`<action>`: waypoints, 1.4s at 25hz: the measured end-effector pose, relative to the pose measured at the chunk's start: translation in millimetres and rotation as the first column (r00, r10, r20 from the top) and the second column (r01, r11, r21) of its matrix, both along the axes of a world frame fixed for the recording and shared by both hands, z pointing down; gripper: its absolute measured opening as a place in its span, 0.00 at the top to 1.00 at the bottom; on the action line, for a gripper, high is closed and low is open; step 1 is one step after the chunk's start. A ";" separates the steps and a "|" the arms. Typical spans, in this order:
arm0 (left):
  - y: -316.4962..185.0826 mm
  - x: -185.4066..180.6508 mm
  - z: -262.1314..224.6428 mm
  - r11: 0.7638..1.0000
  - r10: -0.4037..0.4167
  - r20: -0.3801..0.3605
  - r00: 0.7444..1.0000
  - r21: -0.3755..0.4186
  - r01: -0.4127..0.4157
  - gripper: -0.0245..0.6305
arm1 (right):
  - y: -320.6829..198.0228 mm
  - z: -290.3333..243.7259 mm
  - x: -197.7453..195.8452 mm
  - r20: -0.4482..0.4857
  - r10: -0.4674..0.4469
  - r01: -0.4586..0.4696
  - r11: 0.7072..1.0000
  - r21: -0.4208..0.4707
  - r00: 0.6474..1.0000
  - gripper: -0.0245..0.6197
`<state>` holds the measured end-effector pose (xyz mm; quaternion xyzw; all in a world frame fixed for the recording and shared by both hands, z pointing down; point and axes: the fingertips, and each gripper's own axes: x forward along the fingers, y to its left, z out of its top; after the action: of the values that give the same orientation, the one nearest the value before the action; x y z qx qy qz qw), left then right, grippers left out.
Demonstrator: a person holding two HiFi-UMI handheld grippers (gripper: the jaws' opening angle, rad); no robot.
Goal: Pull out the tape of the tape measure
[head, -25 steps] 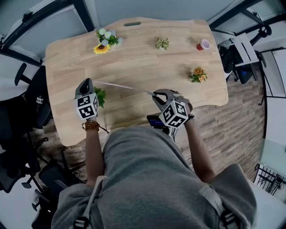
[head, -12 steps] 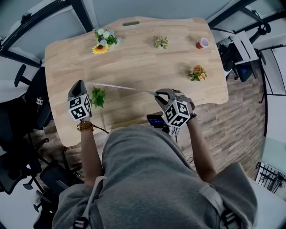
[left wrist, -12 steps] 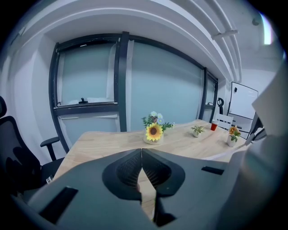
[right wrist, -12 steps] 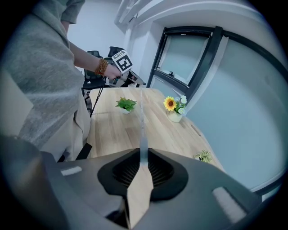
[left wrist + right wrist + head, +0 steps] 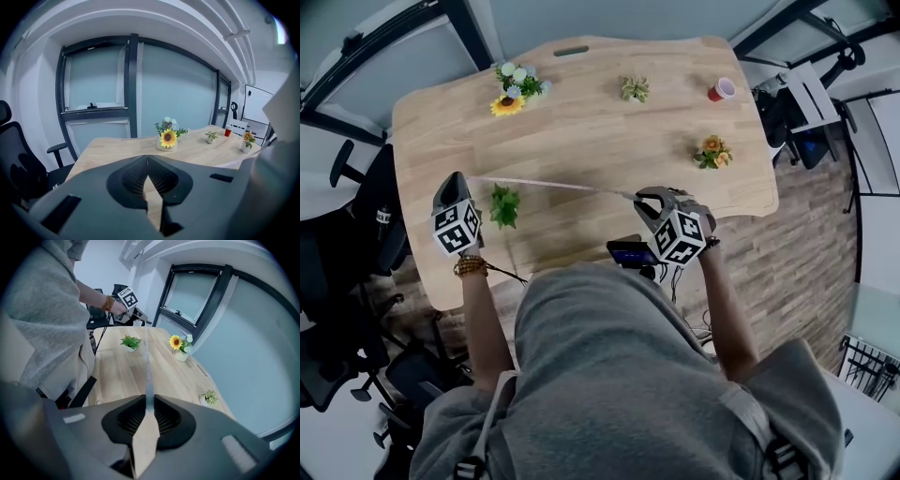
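A pale tape [image 5: 548, 185] stretches taut over the wooden table [image 5: 581, 131] between my two grippers. My left gripper [image 5: 453, 179] is at the table's left side, shut on the tape's end; in its own view the left gripper [image 5: 147, 157] has its jaws together and the tape is hidden. My right gripper [image 5: 643, 198] is near the front edge, shut on the tape measure. In the right gripper view the tape [image 5: 147, 364] comes out from between the right gripper [image 5: 149, 401] pads and runs to the left gripper [image 5: 139, 317]. The case is hidden.
A small green plant [image 5: 504, 204] stands just right of the left gripper, under the tape. A sunflower pot [image 5: 514, 89], a succulent [image 5: 635, 89], a red cup [image 5: 722, 91] and an orange flower pot [image 5: 712, 153] stand farther back. Office chairs [image 5: 356, 187] flank the table's left.
The left gripper has moved left, past the green plant, and the stretch of tape between the grippers has grown longer. The right gripper has shifted slightly right.
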<state>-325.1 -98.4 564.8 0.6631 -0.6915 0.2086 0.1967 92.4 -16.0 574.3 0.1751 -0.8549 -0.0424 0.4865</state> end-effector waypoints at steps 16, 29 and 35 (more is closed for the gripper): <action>0.1 -4.2 8.1 1.000 0.009 0.030 0.999 -0.021 -0.009 0.95 | 2.3 3.4 4.0 -0.027 -0.033 0.034 0.999 0.004 0.999 0.86; -9.9 -22.5 12.8 0.999 -0.035 0.008 0.999 -0.035 0.035 0.95 | -1.4 6.2 42.3 -0.077 0.019 -0.020 1.000 -0.003 0.997 0.86; -2.5 -22.1 20.7 0.998 -0.013 0.044 0.999 -0.066 0.016 0.95 | 3.2 10.5 47.2 -0.084 0.012 -0.013 1.000 -0.012 0.996 0.86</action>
<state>-347.2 -100.9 585.4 0.6465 -0.6930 0.2446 0.2049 139.6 -12.8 584.8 0.1754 -0.8328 -0.0414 0.5234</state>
